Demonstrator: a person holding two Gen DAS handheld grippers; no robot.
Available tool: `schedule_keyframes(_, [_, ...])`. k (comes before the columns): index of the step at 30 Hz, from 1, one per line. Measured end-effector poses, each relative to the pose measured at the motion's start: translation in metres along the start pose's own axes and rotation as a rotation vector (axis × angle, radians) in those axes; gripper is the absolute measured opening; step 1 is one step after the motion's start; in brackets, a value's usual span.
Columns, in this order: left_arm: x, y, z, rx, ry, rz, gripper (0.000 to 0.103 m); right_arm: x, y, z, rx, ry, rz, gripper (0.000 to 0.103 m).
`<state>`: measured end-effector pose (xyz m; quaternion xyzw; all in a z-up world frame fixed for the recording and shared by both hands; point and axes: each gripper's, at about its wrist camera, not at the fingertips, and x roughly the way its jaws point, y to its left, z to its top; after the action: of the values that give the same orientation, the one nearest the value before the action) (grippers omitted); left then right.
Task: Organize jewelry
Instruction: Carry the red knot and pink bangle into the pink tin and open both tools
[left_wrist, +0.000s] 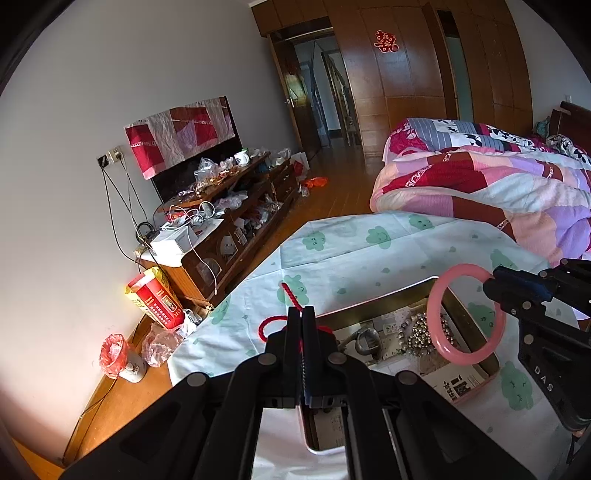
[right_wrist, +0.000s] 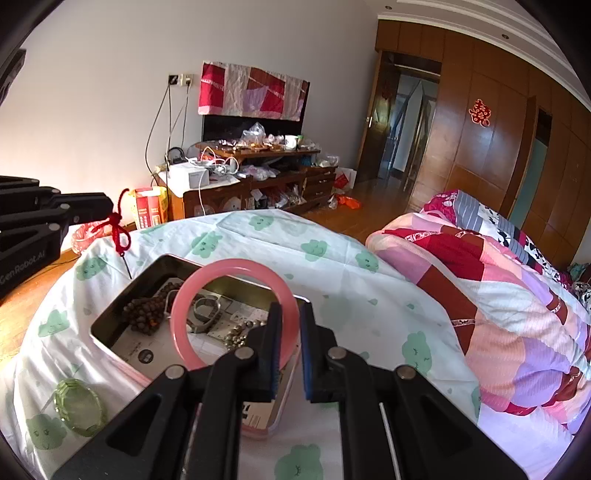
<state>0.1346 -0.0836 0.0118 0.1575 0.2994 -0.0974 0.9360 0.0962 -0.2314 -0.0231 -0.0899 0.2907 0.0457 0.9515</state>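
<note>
- Two grippers are up over a table draped in a white cloth (right_wrist: 332, 258) printed with green clouds, and an open metal tin (right_wrist: 122, 306) sits on it between them.
- Inside the tin: a string of dark wooden beads (right_wrist: 146, 310), a silver bangle (right_wrist: 207, 310) and a heap of small metallic beads (left_wrist: 421, 328).
- Outside it, a green faceted bracelet (right_wrist: 77, 406) lies flat on the cloth near the tin's corner.
- Background is busy: a cluttered wooden cabinet (left_wrist: 236, 221) against the wall, a patchwork quilt (right_wrist: 498, 295) on the bed just beyond the table.
- Left gripper (left_wrist: 302, 314) has its jaws pressed together on a red cord (left_wrist: 291, 295); one end sticks up past the fingertips, and in the right wrist view a loop dangles below with a thin dark tail pointing down.
- Right gripper (right_wrist: 288, 317) has its blue-padded jaws clamped on the rim of a pink bangle (right_wrist: 181, 299).
- That bangle hangs in the air over the tin, standing nearly upright, its open face turned toward the right camera and its far edge reaching out over the tin's contents.
</note>
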Motion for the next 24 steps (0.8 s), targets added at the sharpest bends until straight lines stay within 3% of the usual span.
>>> schedule_keyframes(24, [0.055,-0.011,-0.018,0.001,0.104,-0.011,0.0,0.05,0.013,-0.007,-0.027,0.096,0.005,0.011])
